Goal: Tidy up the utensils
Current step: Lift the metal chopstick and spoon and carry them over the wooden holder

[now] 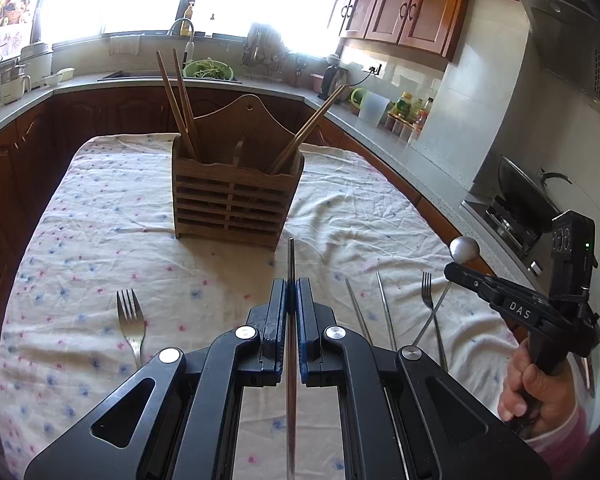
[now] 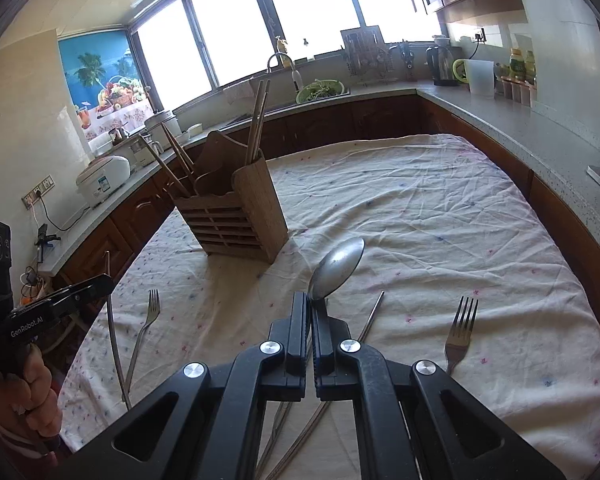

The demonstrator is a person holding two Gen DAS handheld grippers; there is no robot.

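The left gripper point(image 1: 291, 300) is clamped on a thin metal chopstick point(image 1: 291, 256), held above the near part of the table's floral cloth point(image 1: 100, 220). The right gripper point(image 2: 311, 312) grips a metal spoon point(image 2: 336, 268) by its handle, bowl raised. A wooden utensil holder point(image 1: 236, 196) with wooden chopsticks point(image 1: 180, 108) stands mid-cloth. Forks point(image 1: 131, 324) and metal chopsticks point(image 1: 358, 312) lie along the cloth's near edge

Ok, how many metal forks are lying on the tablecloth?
2: one silver metal fork left of the left gripper, another fork right of the right gripper. More may hide beneath grippers.
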